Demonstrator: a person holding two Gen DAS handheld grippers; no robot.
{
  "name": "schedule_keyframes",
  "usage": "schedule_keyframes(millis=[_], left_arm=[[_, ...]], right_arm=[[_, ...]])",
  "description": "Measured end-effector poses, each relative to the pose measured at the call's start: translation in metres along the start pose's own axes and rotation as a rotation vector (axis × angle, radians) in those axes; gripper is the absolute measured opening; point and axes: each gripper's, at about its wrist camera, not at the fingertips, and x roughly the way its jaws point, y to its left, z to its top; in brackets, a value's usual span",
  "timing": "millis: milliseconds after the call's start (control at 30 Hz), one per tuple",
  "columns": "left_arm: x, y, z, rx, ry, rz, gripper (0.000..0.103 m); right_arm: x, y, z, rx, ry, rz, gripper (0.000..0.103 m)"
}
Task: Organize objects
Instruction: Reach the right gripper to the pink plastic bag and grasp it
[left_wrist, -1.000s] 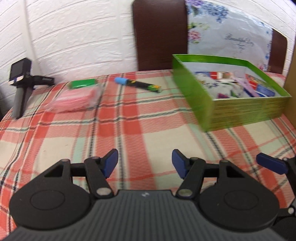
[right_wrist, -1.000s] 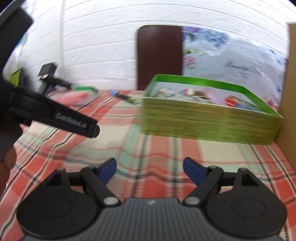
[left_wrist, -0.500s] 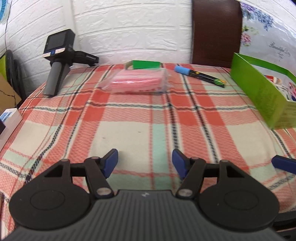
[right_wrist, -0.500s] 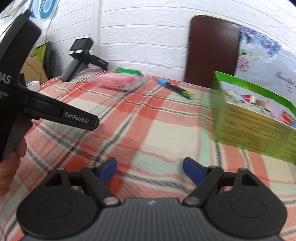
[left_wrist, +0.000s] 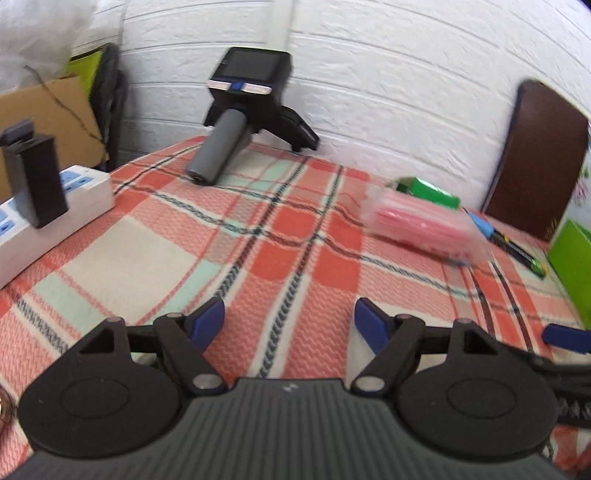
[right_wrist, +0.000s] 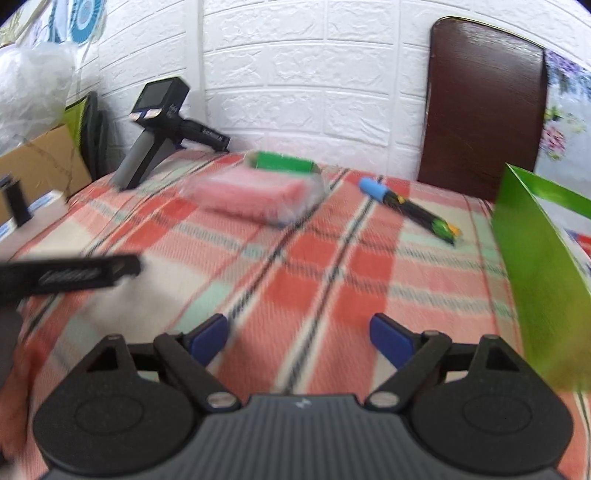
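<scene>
The pink packet, wrapped in clear film, lies on the plaid tablecloth towards the far edge, touching or just in front of a small green box. To its right, apart from it, lies a marker with a blue cap. The green carton, which already holds several items, stands at the right edge of the cloth. At the far left a spare handheld gripper rests on its grip, and a white power strip sits at the left edge.

Left gripper: jaws spread, nothing between them, only cloth below. They have just been opening wider. Right gripper: jaws likewise spread and empty, and also just opened a little further. The tip of one of its fingers appears at the right margin of the left view.

Step in hand, as judged: the approach to the loose items still outside the carton. The next move calls for bringing one open gripper forward over the packet or the marker, aligned across its narrow side, before closing.

Compared with a second ago, both views have swung left: the carton, then central, is now at the right margin, the packet and marker are nearer, and the power strip has come into the left view.
</scene>
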Motion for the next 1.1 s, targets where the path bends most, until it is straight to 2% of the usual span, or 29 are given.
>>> schedule_keyframes(millis=[167, 267, 367, 467, 600, 667, 733, 767, 833, 967, 1100], left_arm=[[-0.001, -0.016, -0.002, 0.088, -0.016, -0.026, 0.079], [-0.001, -0.013, -0.002, 0.078, -0.02, -0.034, 0.079], [-0.001, -0.01, -0.003, 0.064, -0.019, -0.041, 0.079], [-0.003, -0.011, -0.003, 0.071, -0.028, -0.045, 0.079], [-0.003, -0.013, -0.003, 0.076, -0.035, -0.045, 0.079], [-0.003, -0.013, -0.002, 0.079, -0.035, -0.044, 0.079], [-0.003, -0.014, -0.002, 0.08, -0.035, -0.043, 0.079], [-0.003, -0.014, -0.002, 0.08, -0.034, -0.042, 0.079], [-0.002, -0.014, -0.002, 0.08, -0.031, -0.04, 0.079], [-0.002, -0.014, -0.002, 0.083, -0.025, -0.035, 0.079], [-0.001, -0.014, -0.002, 0.081, -0.014, -0.034, 0.079]], right_arm=[[0.032, 0.008, 0.03, 0.003, -0.079, 0.026, 0.09], [0.051, 0.01, 0.046, 0.014, -0.115, 0.022, 0.097], [0.064, 0.011, 0.057, 0.01, -0.14, 0.072, 0.103], [0.079, 0.018, 0.066, -0.027, -0.115, 0.125, 0.103], [0.098, 0.027, 0.074, -0.066, -0.068, 0.133, 0.103], [0.107, 0.026, 0.078, -0.065, -0.027, 0.14, 0.094], [0.108, 0.027, 0.078, -0.072, -0.029, 0.133, 0.072], [0.105, 0.029, 0.076, -0.082, -0.037, 0.131, 0.067], [0.098, 0.03, 0.072, -0.092, -0.047, 0.131, 0.049], [0.082, 0.027, 0.062, -0.098, -0.059, 0.125, 0.032], [0.059, 0.022, 0.046, -0.097, -0.053, 0.114, 0.003]])
